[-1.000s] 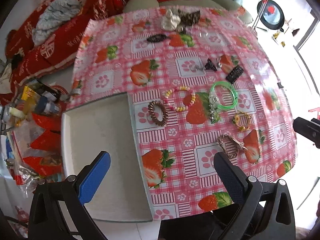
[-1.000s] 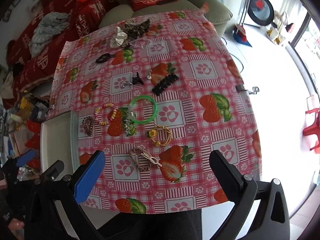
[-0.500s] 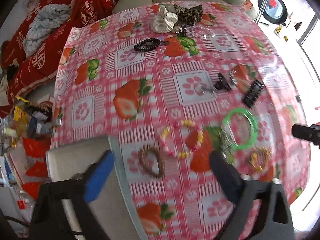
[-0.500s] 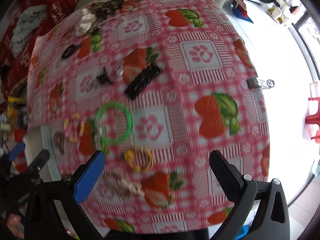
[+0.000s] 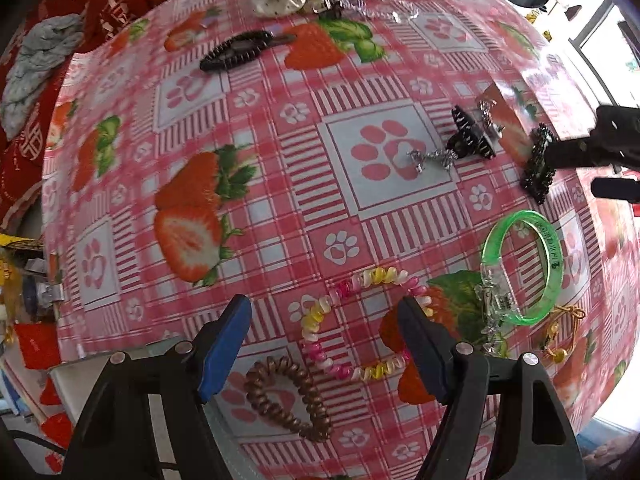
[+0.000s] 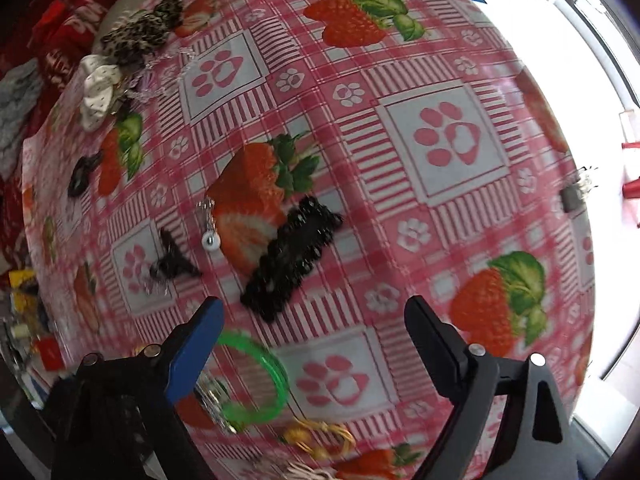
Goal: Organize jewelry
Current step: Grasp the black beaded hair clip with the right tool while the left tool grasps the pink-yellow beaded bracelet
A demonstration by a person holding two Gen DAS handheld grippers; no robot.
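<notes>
Left wrist view: our left hand-held gripper (image 5: 324,312), jaws just been closing yet apart, nothing clamped; pastel coil bracelet (image 5: 352,320) lies between them, lower centre, on bench (image 5: 280,184).

Right wrist view: our right hand-held gripper (image 6: 314,316), jaws also closing, empty; black beaded clip (image 6: 292,258) just above, long axis diagonal.

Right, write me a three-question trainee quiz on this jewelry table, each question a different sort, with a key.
1. True or false: the left gripper is clamped on the pink-and-yellow coil bracelet.
2. Multiple choice: what lies just ahead of the right gripper? A) white scrunchie B) black beaded hair clip C) brown coil hair tie
3. Fill in: the bangle beside the coil bracelet is coloured ____.

Key: 1 false, its jaws are apart and have just been closing, pressing on nothing; 2 B, the black beaded hair clip; 3 green.
</notes>
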